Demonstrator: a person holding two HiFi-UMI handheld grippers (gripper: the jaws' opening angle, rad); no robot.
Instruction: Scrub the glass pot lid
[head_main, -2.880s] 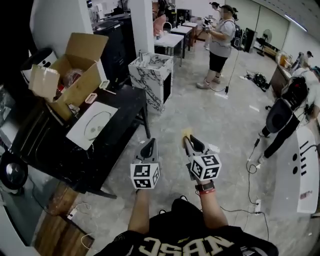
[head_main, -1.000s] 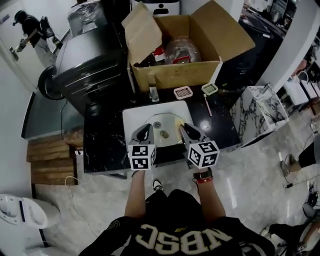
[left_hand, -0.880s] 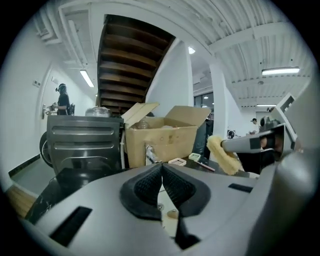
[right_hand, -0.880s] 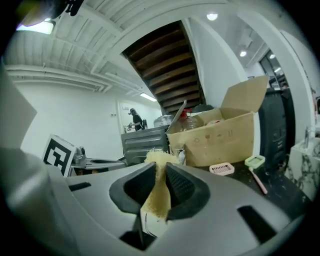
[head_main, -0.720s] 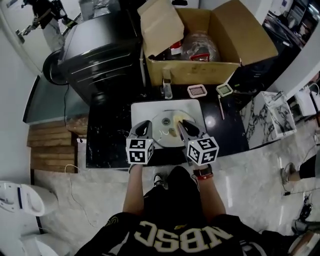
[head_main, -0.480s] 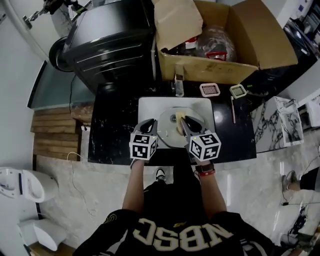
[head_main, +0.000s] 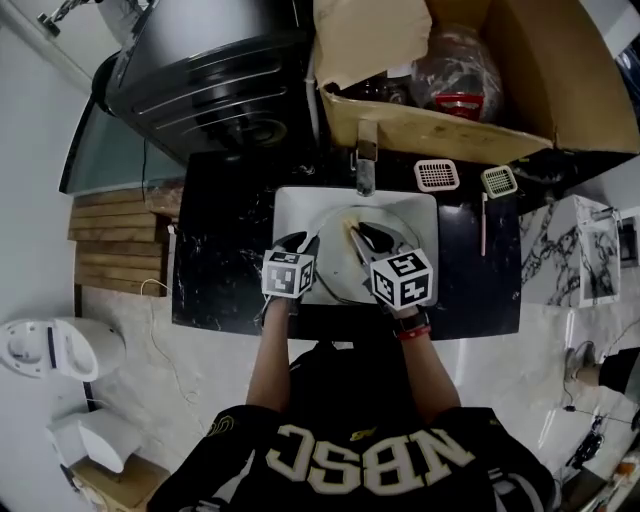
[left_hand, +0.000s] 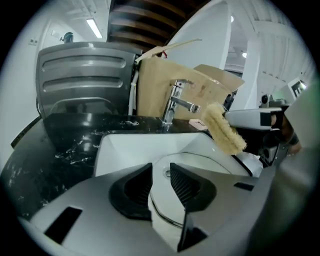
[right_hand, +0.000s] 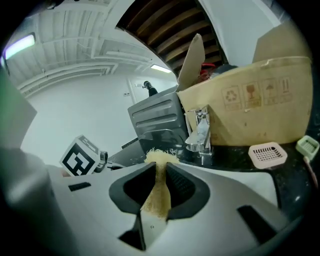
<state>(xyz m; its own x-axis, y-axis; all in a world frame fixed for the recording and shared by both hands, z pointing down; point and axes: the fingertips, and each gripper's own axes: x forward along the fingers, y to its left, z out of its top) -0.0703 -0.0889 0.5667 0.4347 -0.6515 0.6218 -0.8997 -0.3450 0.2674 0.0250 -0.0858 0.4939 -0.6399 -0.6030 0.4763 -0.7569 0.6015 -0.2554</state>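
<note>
As the jaws of the left claw (left_hand: 160, 173) are opening with the near rim of the glass pot lid (head_main: 336, 266), lying in the sink (head_main: 290, 205), between them, they should pinch it firmly before the right claw (right_hand: 161, 175), clamped on the fibrous scrubber (right_hand: 157, 196), rubs.

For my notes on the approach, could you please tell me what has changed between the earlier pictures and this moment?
The person turned from the room to the sink and brought both grippers forward over the lid lying in it. The left gripper is opening its jaws above the lid's rim, pressing on nothing. Unchanged: the right gripper shut on the scrub pad, the lid in the sink.
</note>
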